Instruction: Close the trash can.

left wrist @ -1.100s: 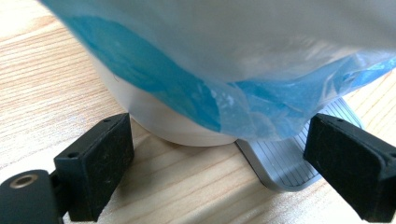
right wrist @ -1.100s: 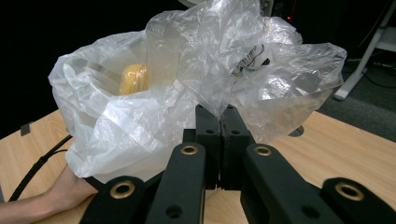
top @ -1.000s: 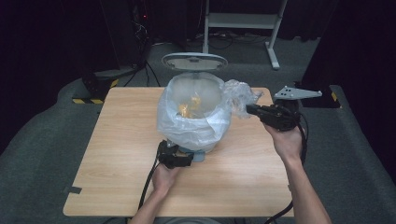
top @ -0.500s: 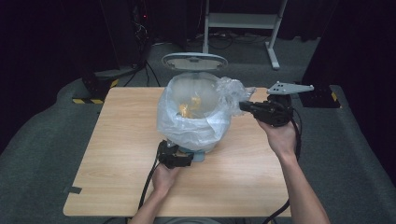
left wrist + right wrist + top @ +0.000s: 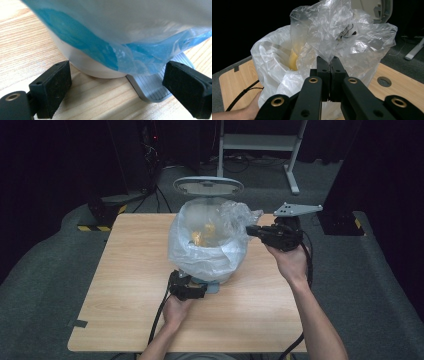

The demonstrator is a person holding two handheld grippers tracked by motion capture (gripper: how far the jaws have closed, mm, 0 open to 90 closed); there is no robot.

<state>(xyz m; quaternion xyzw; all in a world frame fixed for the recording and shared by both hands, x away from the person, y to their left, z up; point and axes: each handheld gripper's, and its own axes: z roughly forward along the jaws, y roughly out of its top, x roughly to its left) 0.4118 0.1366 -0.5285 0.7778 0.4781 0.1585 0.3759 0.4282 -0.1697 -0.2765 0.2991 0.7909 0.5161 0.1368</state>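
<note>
Hand-held gripper [image 5: 329, 75] pinches crinkled, translucent plastic bag [image 5: 342, 37] over round bin [image 5: 85, 62].

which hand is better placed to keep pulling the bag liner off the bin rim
Right. The right gripper is already shut on the plastic bag at its edge. The left gripper sits open, low at the bin's base.

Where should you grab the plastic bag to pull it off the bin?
Probably at the loose, crumpled rim of the plastic bag, coming from the right side. It sticks up free there, thin enough to pinch, and the right gripper already has it between shut jaws. Lower down it stretches tight around the bin.
</note>
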